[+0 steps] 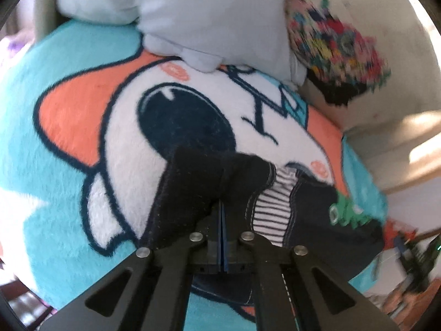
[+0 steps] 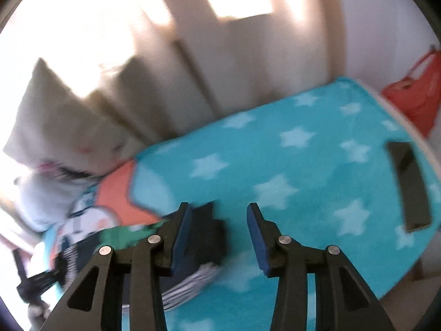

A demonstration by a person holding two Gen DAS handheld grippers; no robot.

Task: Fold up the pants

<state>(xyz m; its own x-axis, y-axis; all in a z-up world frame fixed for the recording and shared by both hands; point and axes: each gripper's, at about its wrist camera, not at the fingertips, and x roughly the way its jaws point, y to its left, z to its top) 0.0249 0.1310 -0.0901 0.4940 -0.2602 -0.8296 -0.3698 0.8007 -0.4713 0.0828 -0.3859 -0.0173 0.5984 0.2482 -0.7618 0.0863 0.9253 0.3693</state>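
Blanket [image 1: 55,115]: soft, teal with pale stars, a big cartoon face in white, orange and dark blue; spread under everything.
Far left: pale blue plush toy [image 1: 193,19] lying on the blanket's far edge.
Far right of the toy: blurry cloth with many colours [image 1: 333,33], next to a cream cushion [image 1: 408,63].
Left gripper [image 1: 222,215]: near and low, tongs pressed tight together, pinching a dark fold of the pants.
Pants [image 1: 198,193]: dark navy, white stitching, striped lining showing, a green patch on the right side; bunched up on the blanket, one part lifted by the tongs.
Right gripper [image 2: 219,234]: tongs wide apart, blue pads showing, holding nothing; left finger just beside the dark pants [image 2: 212,234], touching or not hard to tell.
Right side of blanket [image 2: 303,165]: flat dark bar [image 2: 410,187] lying near the edge.
Far right: red bag [image 2: 416,99], off the blanket.
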